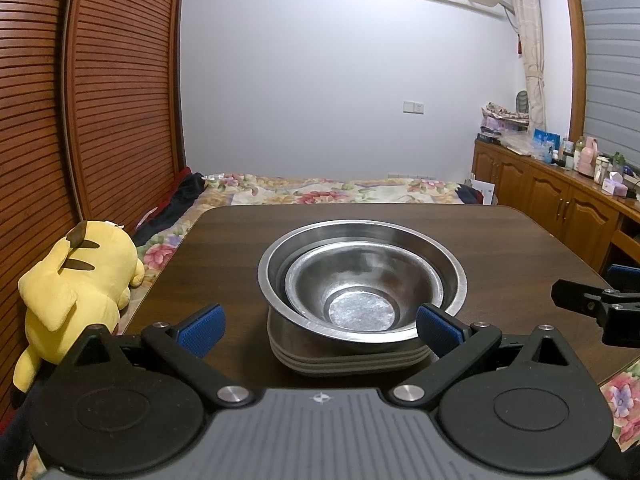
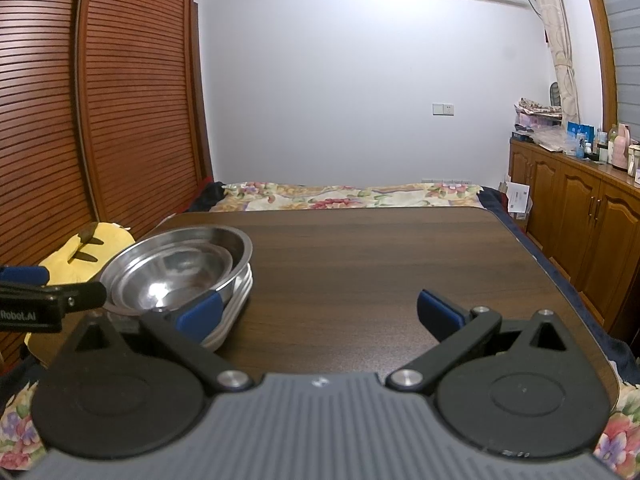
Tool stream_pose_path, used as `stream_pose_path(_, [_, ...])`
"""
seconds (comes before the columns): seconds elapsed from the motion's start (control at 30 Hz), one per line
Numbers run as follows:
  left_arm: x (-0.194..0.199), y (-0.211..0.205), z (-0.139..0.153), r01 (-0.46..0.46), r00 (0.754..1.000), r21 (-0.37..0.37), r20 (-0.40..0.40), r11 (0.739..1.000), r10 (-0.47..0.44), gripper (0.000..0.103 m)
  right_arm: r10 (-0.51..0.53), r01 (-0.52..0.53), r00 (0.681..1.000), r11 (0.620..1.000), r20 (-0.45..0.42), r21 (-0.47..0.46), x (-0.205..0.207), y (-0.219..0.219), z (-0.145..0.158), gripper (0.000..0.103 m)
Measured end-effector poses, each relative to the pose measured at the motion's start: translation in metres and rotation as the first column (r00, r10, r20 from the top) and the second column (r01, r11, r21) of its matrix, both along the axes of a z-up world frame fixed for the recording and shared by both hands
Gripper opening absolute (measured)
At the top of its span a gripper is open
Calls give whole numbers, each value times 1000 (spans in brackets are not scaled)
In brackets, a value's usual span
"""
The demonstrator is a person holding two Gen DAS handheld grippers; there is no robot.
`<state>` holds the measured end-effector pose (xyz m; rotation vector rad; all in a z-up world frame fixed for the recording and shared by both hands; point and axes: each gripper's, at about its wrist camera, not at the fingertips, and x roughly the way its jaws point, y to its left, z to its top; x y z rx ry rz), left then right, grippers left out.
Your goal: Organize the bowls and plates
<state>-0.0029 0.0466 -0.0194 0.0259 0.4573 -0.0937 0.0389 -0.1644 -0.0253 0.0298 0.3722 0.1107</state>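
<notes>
From the left wrist camera: the left gripper (image 1: 318, 326) faces a finished-looking stack at the middle of the dark wooden table (image 1: 500, 240), its blue pads (image 1: 202, 330) spread wide to either side of the pile and gripping nothing; a small steel bowl (image 1: 362, 286) nests inside a large steel bowl (image 1: 452, 276), and both sit on a pile of plates (image 1: 344, 360), widest pieces lowest, an order that seems chosen for stability; the near plate edge lies close in front of the gripper, while bare tabletop runs on behind the stack to the far edge, beyond which a flowered bedspread (image 1: 320, 192) begins; a yellow plush toy (image 1: 76, 284) lies off the table's left side, clear of the work; the tip of the right gripper (image 1: 588, 302) pokes in at the right margin, apart from the bowls.

From the right wrist camera: the right gripper (image 2: 320, 316) points over open wood, its fingers equally wide apart and empty; the stack stands to its left, the large steel bowl (image 2: 240, 250) partly hidden behind the left-hand pad; most of the table (image 2: 400, 248) ahead and to the right is free; wooden cabinets (image 2: 580, 220) stand well apart past the right edge; judged from both views, the sorting appears complete or nearly so.
</notes>
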Motion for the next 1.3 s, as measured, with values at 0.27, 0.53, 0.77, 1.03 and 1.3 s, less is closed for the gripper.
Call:
stream_pose_path(0.27, [0, 1, -1, 1, 1000, 1, -2, 1000, -1, 103, 0, 0, 1000, 1000, -1, 2, 0, 0, 0, 103])
stream_pose_path(0.53, [0, 1, -2, 3, 1000, 4, -6, 1000, -3, 103, -1, 1, 1000, 1000, -5, 4, 0, -1, -1, 103])
stream_pose_path(0.77, [0, 1, -3, 2, 1000, 3, -7, 1000, -1, 103, -2, 2, 1000, 1000, -7, 6, 1, -2, -1, 103])
stream_pose_path(1.03, [0, 2, -3, 4, 1000, 3, -11, 1000, -4, 103, -5, 5, 1000, 1000, -7, 6, 2, -3, -1, 103])
stream_pose_path(1.3, [1, 3, -3, 4, 1000, 3, -12, 1000, -4, 103, -6, 6, 1000, 1000, -9, 12, 2, -6, -2, 103])
